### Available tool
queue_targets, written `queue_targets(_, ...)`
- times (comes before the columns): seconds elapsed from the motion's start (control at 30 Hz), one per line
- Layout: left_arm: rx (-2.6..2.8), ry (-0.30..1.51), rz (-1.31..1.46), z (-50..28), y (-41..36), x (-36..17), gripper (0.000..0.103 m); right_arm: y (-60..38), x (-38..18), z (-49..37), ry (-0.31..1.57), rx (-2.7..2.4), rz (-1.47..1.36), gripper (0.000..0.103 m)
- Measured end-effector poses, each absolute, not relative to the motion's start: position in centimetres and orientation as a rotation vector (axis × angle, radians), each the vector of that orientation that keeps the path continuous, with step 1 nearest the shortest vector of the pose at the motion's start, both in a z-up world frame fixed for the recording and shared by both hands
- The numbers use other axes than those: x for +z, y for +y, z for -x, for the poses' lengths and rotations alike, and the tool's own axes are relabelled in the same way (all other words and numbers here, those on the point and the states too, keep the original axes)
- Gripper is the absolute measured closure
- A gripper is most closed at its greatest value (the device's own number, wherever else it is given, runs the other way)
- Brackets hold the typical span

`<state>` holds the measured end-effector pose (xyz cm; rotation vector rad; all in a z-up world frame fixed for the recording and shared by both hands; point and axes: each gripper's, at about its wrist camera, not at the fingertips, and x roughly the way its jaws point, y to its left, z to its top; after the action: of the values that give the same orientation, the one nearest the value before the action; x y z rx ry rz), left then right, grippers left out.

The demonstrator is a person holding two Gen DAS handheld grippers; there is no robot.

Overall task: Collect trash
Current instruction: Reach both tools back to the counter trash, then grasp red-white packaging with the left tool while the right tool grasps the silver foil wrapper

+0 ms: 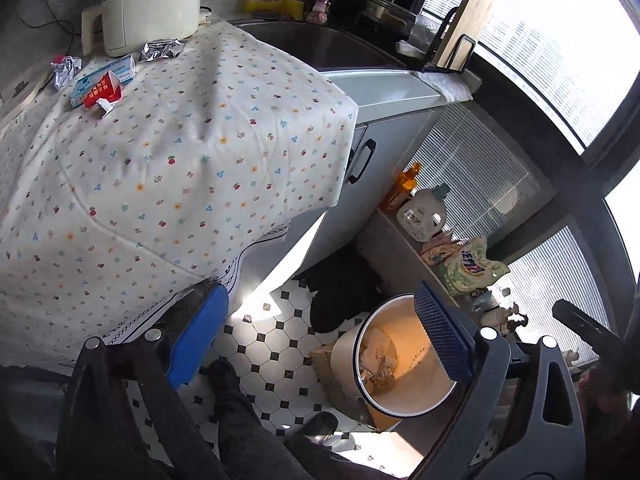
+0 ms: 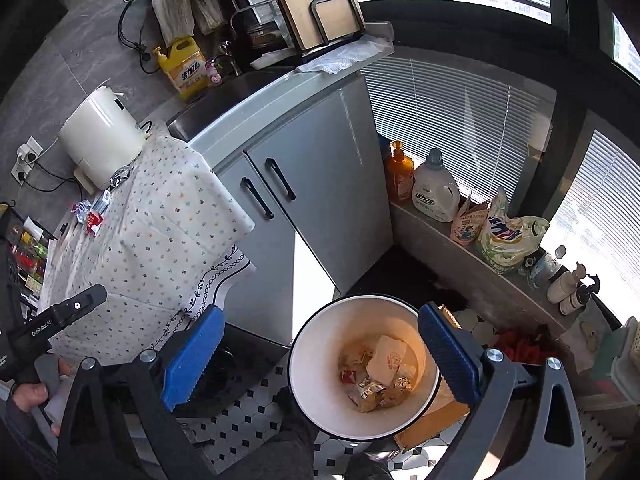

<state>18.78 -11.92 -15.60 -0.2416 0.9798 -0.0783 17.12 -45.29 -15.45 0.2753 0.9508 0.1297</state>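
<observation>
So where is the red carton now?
The red carton lies on the flowered tablecloth, upper left in the left wrist view, against a blue box.

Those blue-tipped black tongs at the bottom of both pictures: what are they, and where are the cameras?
No robot here: a person holds a hand tool in each hand, and a wide-angle camera on each looks along its two blue pads. One picture is from the left tongs, the other from the right tongs. Both stand open and hold nothing.

Below them on the tiled floor is a round white waste bin with wrappers and paper already inside.

On the flower-print tablecloth trash still lies: a red and white carton, a blue and white box and crumpled silver foil, beside a cream electric kettle.
</observation>
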Motion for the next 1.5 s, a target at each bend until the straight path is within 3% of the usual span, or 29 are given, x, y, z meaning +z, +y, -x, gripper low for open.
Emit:
queue_targets(0.67, 0.044, 0.866, 0.347, -27.6, 7.6, -12.8, 0.01, -26.5, -10.9, -29.2, 0.906, 0.228, -0.18, 0.008)
queue_targets(0.9, 0.057, 0.869, 0.392, -30.4, 13.2, -14.1, 0.019, -22.0, -11.1, -31.7, 0.913, 0.223, -0.158, 0.008)
queue_targets(1.07, 0.037, 0.89, 0.405, -32.7, 15.6, -15.3, 0.027, -20.1, -11.3, -32.9, 0.917, 0.199, -0.151, 0.008)
queue_targets(1.5, -0.034, 0.978, 0.362, -38.5, 16.6, -18.6, 0.027, -18.5, -11.5, -34.0, 0.916, 0.102, -0.17, 0.008)
